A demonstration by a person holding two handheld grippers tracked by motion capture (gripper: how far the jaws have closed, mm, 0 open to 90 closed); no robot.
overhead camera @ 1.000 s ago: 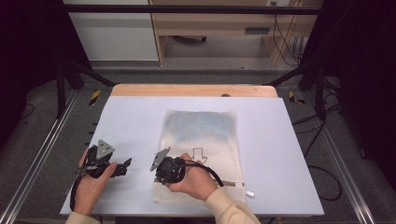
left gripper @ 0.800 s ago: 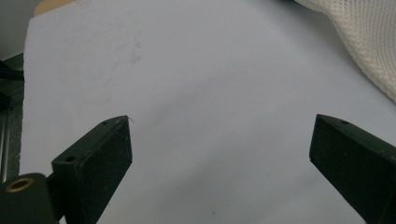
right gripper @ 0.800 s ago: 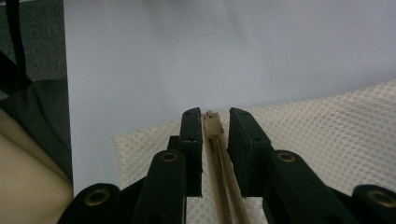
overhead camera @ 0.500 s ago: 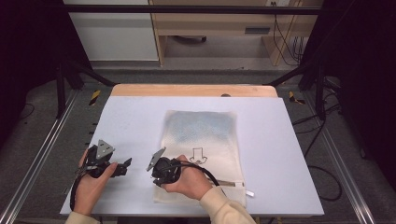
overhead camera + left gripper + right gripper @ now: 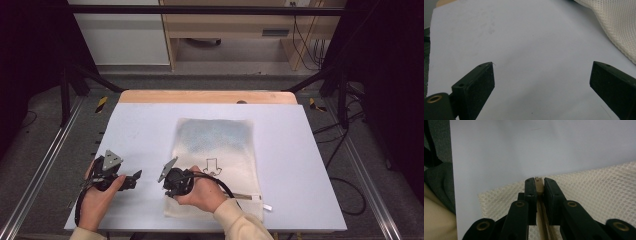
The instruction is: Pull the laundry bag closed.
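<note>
While my right gripper (image 5: pixel 537 186) pinches the zipper pull (image 5: pixel 538 185) of the mesh bag (image 5: pixel 215 150) near me, my left gripper (image 5: pixel 541 82) gapes empty over the counter (image 5: pixel 140 130).

- The tabletop (image 5: pixel 140 130) is a pale, bluish-white sheet, with a strip of bare wood (image 5: pixel 200 96) showing along its far edge.
- A cream mesh bag (image 5: pixel 220 150) lies flat on the tabletop, right of the middle, its long side running from far to near.
- The bag's far half looks bluish-grey; a small dark outline drawing (image 5: pixel 212 165) sits near its middle.
- A zipper (image 5: pixel 539 185) runs along the bag's near end.
- A small white tag (image 5: pixel 268 206) lies at the bag's near right corner, on the tabletop.
</note>
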